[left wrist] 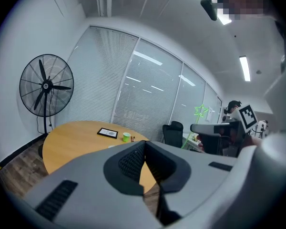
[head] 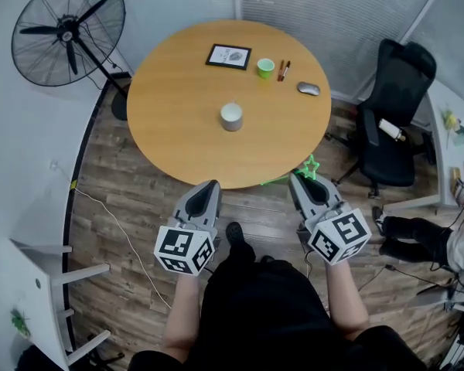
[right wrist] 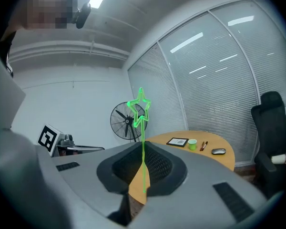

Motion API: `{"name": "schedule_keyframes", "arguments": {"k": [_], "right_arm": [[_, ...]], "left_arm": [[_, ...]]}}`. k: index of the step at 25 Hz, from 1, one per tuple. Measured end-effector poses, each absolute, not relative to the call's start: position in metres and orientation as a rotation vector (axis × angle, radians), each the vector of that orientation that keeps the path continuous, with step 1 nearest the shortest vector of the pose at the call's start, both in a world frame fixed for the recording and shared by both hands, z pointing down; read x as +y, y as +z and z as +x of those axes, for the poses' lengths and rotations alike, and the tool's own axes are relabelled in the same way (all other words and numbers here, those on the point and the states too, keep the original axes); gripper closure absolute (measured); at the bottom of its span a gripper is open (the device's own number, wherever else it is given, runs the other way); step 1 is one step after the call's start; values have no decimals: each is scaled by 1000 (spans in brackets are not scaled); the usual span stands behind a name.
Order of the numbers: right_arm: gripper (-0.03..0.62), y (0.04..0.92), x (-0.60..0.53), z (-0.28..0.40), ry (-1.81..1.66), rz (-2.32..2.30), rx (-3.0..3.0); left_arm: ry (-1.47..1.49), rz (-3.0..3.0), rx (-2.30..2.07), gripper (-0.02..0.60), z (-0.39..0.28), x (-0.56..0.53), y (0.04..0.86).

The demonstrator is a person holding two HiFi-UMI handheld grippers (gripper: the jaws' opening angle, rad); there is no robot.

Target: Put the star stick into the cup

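My right gripper [head: 298, 178] is shut on a thin green star stick [right wrist: 139, 109]. The stick stands up between the jaws, and its star [head: 309, 166] hangs just off the near edge of the round wooden table [head: 178, 130]. A white cup [head: 231, 117] stands near the table's middle. A small green cup [head: 265, 68] sits at the far side, also in the right gripper view [right wrist: 192, 144]. My left gripper [head: 211, 185] is shut with nothing in it, level with the right one, in front of the table edge.
On the far side of the table lie a framed picture [head: 228, 56], two pens [head: 283, 70] and a mouse [head: 308, 89]. A standing fan [head: 68, 29] is at the left and a black office chair [head: 394, 122] at the right. A person sits at the far right [head: 448, 242].
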State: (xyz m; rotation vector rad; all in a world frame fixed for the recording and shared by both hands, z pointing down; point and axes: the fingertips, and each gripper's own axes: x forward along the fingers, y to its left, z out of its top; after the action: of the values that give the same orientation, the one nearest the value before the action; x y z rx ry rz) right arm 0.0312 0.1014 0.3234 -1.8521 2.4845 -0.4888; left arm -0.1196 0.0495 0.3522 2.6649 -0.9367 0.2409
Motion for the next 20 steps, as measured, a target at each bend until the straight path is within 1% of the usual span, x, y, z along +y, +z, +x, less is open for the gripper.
{"name": "schedule_keyframes", "arguments": {"k": [6, 13, 20], "right_arm": [[571, 327, 74, 24, -475, -1893, 2458], [571, 341, 67, 26, -540, -1942, 2415], [571, 349, 45, 25, -574, -1902, 2447]], "left_arm": [[240, 2687, -859, 583, -119, 22, 362], [288, 2659, -787, 583, -116, 14, 379], [257, 2619, -789, 583, -114, -3, 381]]}}
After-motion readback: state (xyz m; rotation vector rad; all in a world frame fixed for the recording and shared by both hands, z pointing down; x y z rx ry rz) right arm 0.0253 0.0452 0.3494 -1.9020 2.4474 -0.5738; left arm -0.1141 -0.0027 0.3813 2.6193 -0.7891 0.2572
